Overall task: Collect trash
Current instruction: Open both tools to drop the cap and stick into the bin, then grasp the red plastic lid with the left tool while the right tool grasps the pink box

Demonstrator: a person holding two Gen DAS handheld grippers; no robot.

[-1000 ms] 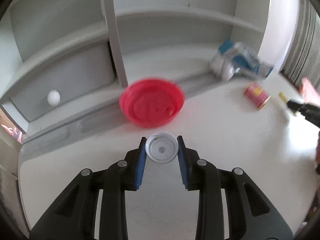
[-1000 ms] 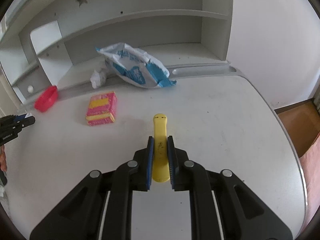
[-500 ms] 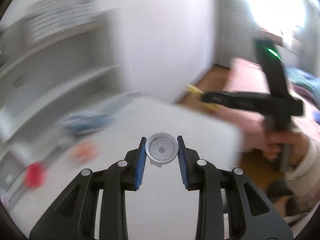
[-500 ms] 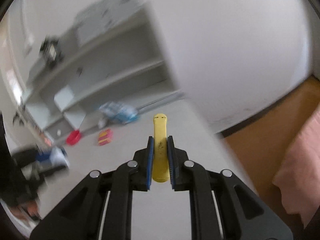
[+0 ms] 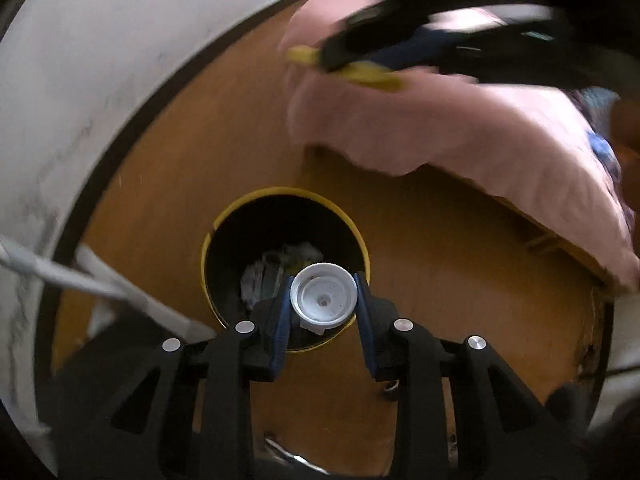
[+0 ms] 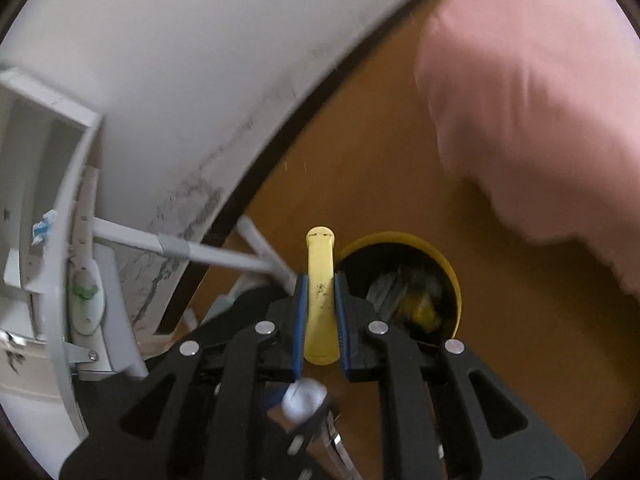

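Two pieces of trash are in hand, one per gripper, and one bin [image 5: 224,220] stands on the wooden floor [image 5: 440,300] below them. The left gripper [image 5: 323,300] has its jaws clamped on a single white plastic cap [image 5: 323,295], round, with its hollow ribbed underside facing the camera; the cap hangs directly over the near rim of the bin. The right gripper [image 6: 321,304] has its jaws clamped on one flat yellow stick [image 6: 320,292], speckled with dark marks, its rounded tip reaching ahead of the jaws; the bin [image 6: 400,237] lies just right of those jaws. A second ago both grippers faced the white worktop with its red bowl, pink box and blue-and-white wrapper; now both point down at the floor, with only the worktop's edge and metal legs [image 6: 208,254] left of the jaws. The bin is black inside with a yellow rim and holds crumpled wrappers [image 5: 272,268]. A pink blanket [image 5: 460,128] lies beyond the jaws.
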